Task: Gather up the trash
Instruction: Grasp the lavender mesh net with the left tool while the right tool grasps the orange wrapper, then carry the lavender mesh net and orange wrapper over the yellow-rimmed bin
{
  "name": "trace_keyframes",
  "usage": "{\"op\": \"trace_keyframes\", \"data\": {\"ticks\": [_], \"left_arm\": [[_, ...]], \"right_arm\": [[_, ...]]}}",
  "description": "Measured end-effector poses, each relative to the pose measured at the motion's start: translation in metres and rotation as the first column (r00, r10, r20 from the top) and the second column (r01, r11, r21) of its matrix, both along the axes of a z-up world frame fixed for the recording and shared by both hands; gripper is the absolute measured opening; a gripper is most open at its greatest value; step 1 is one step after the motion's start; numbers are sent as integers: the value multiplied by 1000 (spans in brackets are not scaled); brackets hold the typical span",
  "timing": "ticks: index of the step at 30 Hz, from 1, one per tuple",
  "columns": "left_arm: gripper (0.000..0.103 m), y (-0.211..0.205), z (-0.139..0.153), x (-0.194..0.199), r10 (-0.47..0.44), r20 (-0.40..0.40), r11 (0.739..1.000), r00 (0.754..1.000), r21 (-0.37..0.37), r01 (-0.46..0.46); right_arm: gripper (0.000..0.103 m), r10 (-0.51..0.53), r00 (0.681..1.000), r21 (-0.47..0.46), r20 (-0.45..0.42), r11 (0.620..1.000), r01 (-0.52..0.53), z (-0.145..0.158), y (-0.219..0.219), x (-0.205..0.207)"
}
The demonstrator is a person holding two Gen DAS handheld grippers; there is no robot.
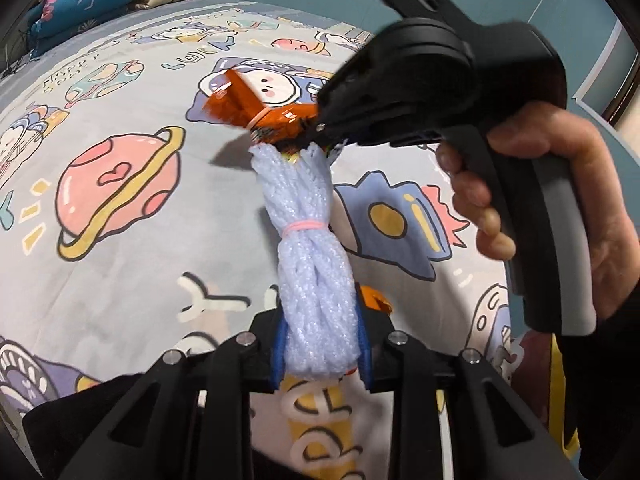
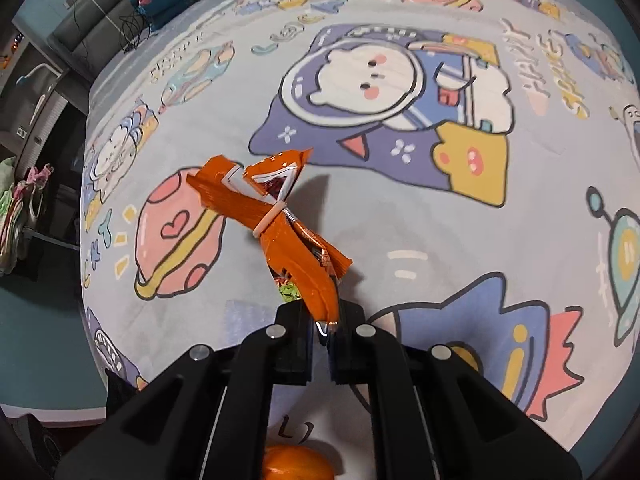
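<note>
Two pieces of trash are up off the bed (image 2: 400,208): my left gripper (image 1: 322,350) has its jaws clamped on one white foam net (image 1: 310,248), my right gripper (image 2: 320,340) pinches one orange wrapper (image 2: 280,220) just beyond.

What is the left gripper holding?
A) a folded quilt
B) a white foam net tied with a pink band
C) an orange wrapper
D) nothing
B: the left gripper is shut on the white foam net, a pink band around its middle; the orange wrapper is in the right gripper.
</note>
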State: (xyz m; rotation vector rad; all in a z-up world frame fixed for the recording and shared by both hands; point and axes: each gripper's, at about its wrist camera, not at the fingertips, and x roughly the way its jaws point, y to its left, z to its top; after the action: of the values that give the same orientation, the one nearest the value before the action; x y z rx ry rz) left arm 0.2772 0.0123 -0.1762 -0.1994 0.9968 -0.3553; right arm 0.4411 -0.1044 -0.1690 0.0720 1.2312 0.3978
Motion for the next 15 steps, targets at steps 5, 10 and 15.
{"op": "trace_keyframes", "data": {"ticks": [5, 10, 15], "left_arm": [[25, 15, 6, -19, 1, -1, 1000, 1000, -26, -1], [25, 29, 19, -24, 8, 32, 999, 999, -45, -6], [25, 43, 44, -37, 24, 103, 999, 994, -42, -19]], "right_arm": [[4, -16, 1000, 49, 24, 999, 15, 19, -8, -7], [4, -26, 997, 83, 67, 996, 20, 42, -21, -21], [4, -42, 993, 113, 108, 993, 29, 64, -40, -43]]}}
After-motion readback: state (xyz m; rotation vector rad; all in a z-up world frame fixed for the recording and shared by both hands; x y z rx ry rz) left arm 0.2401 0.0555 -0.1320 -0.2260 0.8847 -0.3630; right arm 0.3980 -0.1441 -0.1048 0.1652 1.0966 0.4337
